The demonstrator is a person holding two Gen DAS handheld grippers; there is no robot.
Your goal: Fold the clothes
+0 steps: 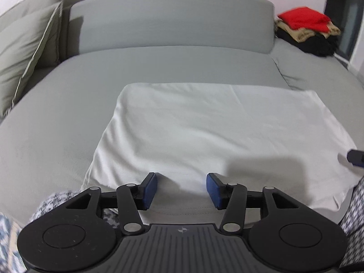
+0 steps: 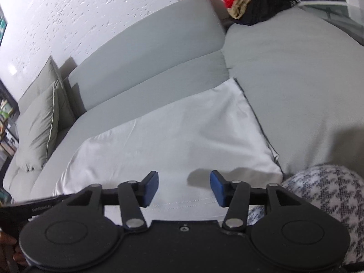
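Right now my left gripper (image 1: 181, 190) and right gripper (image 2: 184, 187) both hover with fingers parted about halfway and nothing between the blue pads, just above the near hem of the folded white garment (image 1: 204, 132), which lies flat on the grey sofa seat (image 1: 56, 118).

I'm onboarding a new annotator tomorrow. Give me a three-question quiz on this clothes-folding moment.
1. True or false: the left gripper is clamped on the white garment.
2. What colour is the top item of the clothes pile at the sofa's far end? A) blue B) red C) green
3. Fill in: the white garment lies on a grey ____.

Key: 1 false, both the left and right gripper have open jaws with nothing between the pads; 2 B; 3 sofa.
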